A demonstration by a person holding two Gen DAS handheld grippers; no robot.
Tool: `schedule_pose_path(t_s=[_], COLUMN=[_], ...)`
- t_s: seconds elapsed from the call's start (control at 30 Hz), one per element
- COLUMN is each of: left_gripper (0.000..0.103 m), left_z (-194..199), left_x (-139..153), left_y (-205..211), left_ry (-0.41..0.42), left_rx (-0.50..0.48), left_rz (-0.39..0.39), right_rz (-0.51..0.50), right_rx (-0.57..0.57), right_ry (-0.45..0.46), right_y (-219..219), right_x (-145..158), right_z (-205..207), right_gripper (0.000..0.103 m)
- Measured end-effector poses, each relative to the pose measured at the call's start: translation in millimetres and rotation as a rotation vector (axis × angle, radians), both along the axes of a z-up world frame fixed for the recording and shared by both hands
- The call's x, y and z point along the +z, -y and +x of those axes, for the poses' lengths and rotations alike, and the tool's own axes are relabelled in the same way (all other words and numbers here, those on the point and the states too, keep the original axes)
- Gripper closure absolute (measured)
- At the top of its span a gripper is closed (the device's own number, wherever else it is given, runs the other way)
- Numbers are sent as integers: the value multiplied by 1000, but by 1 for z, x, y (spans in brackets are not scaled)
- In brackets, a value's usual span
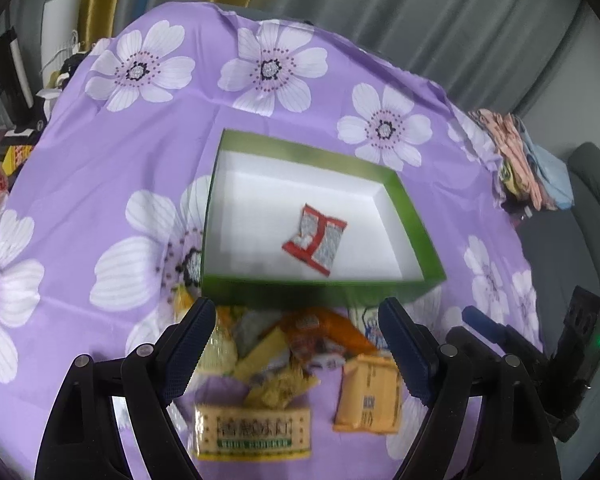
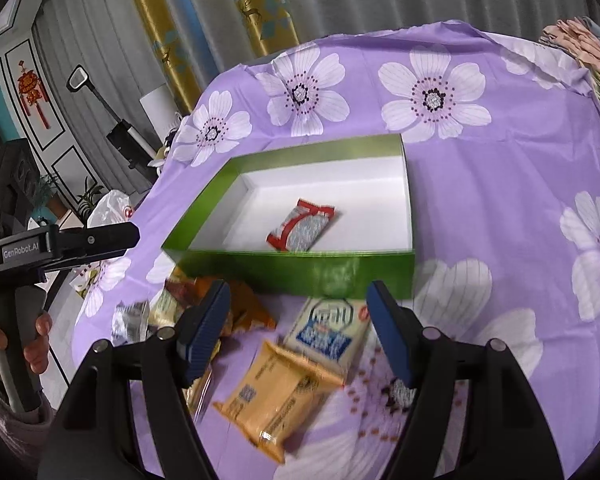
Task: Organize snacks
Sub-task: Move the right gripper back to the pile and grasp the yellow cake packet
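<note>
A green box (image 1: 410, 204) with a white inside sits on the purple flowered tablecloth; it also shows in the right wrist view (image 2: 300, 270). One red and silver snack packet (image 1: 316, 240) lies inside it (image 2: 300, 226). A pile of snack packets (image 1: 296, 344) lies in front of the box. My left gripper (image 1: 300, 344) is open and empty, above the pile. My right gripper (image 2: 300, 328) is open and empty, above an orange packet (image 2: 278, 392) and a blue and white packet (image 2: 330, 332). A yellow cracker packet (image 1: 254, 432) lies nearest in the left wrist view.
The right gripper's body (image 1: 580, 344) shows at the right of the left wrist view; the left one (image 2: 60, 244) shows at the left of the right wrist view. Folded cloths (image 1: 528, 160) lie at the table's far right. Curtains hang behind.
</note>
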State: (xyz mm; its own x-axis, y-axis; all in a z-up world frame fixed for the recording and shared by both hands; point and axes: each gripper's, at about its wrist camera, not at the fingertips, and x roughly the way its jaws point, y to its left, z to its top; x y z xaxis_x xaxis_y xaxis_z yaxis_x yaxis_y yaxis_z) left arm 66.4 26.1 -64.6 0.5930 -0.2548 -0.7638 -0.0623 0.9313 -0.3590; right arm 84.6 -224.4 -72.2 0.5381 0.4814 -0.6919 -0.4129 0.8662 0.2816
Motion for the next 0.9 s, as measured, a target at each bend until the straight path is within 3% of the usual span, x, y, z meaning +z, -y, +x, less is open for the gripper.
schedule_pose_path(t_s=[0.4, 0.9], left_gripper=[19, 19], left_z=[-36, -47], left_x=[-19, -34], left_y=[40, 74], left_ry=[-43, -87], left_rx=[-89, -131], left_rz=[27, 79], right_rz=[-109, -125], right_rx=[50, 88], right_ry=[-36, -59], right_y=[5, 2], right_x=[-19, -33], right_z=[-42, -65], right_gripper=[27, 27])
